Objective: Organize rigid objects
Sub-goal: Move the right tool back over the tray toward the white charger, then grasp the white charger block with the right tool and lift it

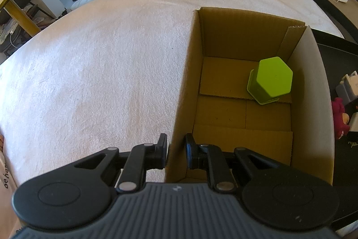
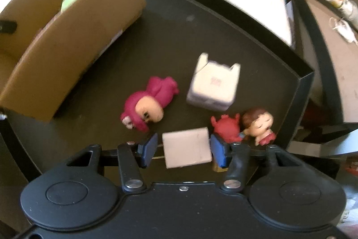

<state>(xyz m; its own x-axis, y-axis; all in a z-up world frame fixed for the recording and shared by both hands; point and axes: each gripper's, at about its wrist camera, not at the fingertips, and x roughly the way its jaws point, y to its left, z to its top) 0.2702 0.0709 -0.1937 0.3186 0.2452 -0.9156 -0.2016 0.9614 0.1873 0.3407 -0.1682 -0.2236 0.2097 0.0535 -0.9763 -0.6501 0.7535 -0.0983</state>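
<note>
The left gripper (image 1: 176, 152) pinches the near wall of the cardboard box (image 1: 313, 86), steadying it; a green hexagonal cup (image 1: 271, 78) lies inside. The right gripper (image 2: 183, 150) straddles a small white block (image 2: 186, 150) on the black tray (image 2: 297, 86), pads not yet clearly pressing. Best to centre the block, squeeze squarely, and lift clear of the red figurine (image 2: 226, 127) touching the right finger

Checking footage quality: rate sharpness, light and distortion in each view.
Left wrist: sharp, daylit, cardboard box edges bowed by fisheye, green cup crisp. Right wrist: dimmer, motion-blurred, white block and pink doll soft.
</note>
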